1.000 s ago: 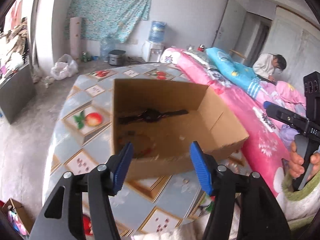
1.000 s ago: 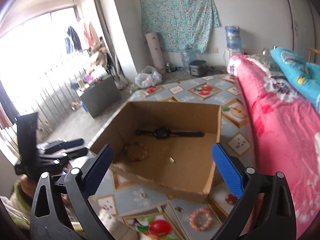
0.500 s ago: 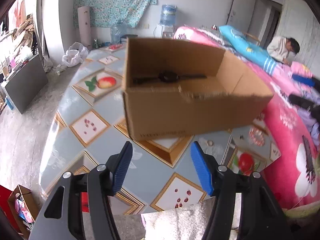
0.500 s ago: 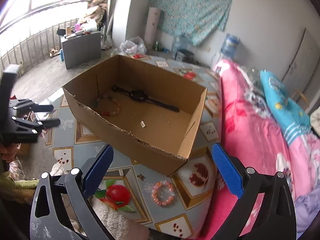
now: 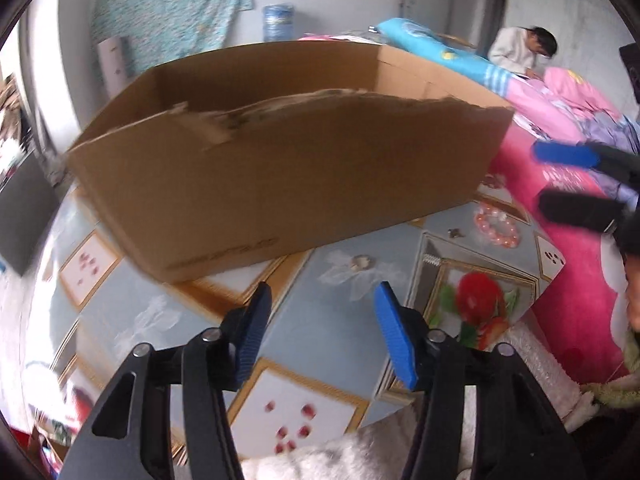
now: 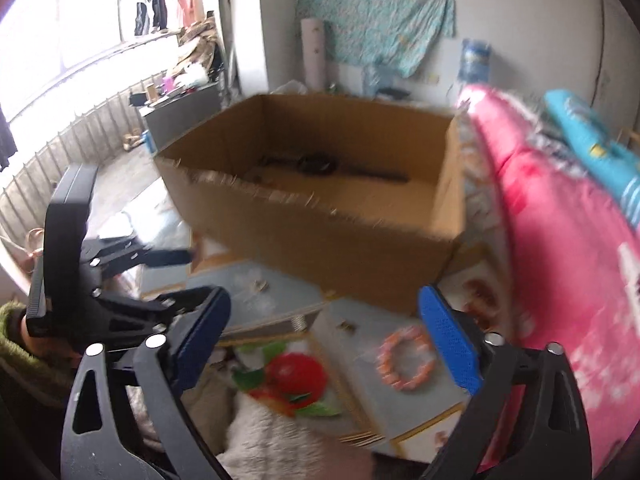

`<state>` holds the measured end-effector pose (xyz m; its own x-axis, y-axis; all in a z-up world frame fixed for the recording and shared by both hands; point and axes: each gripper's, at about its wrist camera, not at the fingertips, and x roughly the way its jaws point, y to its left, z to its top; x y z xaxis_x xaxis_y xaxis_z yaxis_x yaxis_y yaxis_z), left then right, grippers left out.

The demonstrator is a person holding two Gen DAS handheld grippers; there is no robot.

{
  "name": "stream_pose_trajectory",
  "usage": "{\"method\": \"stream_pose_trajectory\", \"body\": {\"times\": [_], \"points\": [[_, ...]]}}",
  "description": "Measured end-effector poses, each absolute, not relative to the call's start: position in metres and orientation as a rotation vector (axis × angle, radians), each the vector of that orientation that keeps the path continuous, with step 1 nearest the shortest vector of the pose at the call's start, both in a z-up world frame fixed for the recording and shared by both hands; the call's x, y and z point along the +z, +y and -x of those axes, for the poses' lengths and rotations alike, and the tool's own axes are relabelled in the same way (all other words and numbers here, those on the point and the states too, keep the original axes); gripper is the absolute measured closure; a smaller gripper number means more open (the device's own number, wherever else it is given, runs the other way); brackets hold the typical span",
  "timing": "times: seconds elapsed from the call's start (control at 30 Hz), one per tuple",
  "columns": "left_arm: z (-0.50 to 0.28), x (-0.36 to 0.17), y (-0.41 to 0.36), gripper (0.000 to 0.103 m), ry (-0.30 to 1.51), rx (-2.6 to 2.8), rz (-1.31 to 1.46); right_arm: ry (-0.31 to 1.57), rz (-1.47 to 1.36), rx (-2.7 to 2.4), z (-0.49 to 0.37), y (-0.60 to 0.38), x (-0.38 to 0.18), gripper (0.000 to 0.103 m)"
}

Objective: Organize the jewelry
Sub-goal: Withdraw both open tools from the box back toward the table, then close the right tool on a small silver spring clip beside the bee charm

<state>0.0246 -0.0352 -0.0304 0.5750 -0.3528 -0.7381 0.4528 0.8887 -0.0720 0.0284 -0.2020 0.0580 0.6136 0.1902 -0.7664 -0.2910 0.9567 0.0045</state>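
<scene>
Patterned tabletop (image 6: 408,404) fills both views. My right gripper (image 6: 324,344) is wide but closing on nothing, as is my narrower left gripper (image 5: 320,328). Outward, the pink bead bracelet (image 6: 406,358) lies near the tabletop's bedside edge, before the cardboard box (image 6: 320,232). Closing early could flick it overboard.

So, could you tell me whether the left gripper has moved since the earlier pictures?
Yes. The left gripper has come down toward the table: the cardboard box now looms above its closing, empty jaws, its inside hidden.
</scene>
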Motion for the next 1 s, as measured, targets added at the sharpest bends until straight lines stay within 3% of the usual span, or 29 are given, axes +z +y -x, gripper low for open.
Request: {"method": "stream_pose_trajectory", "body": {"times": [0.13, 0.3, 1.0], "points": [[-0.036, -0.034, -0.050, 0.066, 0.865, -0.516, -0.126, 0.964, 0.018, 0.278, -0.037, -0.203, 0.032, 0.038], [-0.045, -0.043, -0.066, 0.081, 0.919, -0.527, -0.128, 1.017, -0.040, 0.265, -0.043, -0.206, 0.016, 0.041], [-0.053, -0.046, -0.100, 0.090, 0.885, -0.478, -0.239, 1.010, -0.018, 0.244, -0.040, -0.212, 0.006, 0.047]]}}
